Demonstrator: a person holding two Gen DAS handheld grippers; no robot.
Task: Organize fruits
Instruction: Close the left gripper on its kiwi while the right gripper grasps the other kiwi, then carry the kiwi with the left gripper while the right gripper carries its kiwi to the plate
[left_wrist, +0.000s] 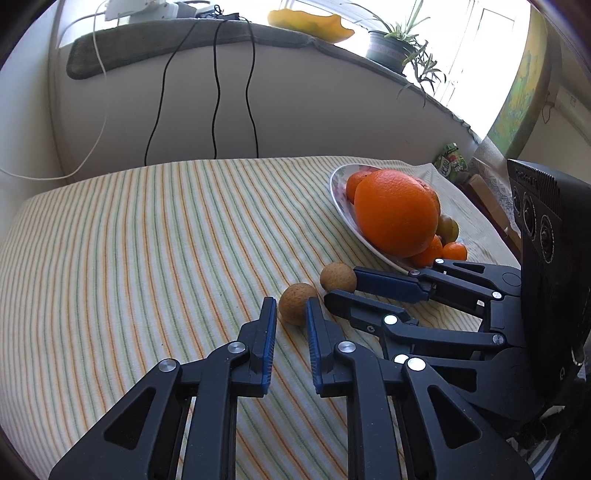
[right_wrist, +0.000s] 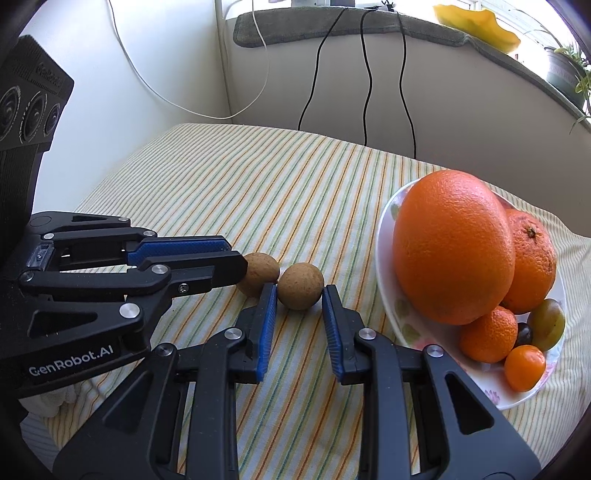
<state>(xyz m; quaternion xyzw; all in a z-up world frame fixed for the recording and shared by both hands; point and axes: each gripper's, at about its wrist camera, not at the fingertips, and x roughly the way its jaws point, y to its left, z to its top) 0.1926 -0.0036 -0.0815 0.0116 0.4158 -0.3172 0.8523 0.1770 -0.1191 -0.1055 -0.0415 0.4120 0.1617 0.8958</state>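
One readable label, "GenRobot.AI", marks the left gripper (right_wrist: 242, 271).

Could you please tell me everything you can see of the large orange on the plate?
The large orange is a whole, rounded-oval fruit with bright, finely pitted, slightly glossy peel, and is by far the biggest fruit here. It lies on the white flower-patterned plate, leaning against a smaller stem-marked orange and resting above a small mandarin. Neither gripper touches it.
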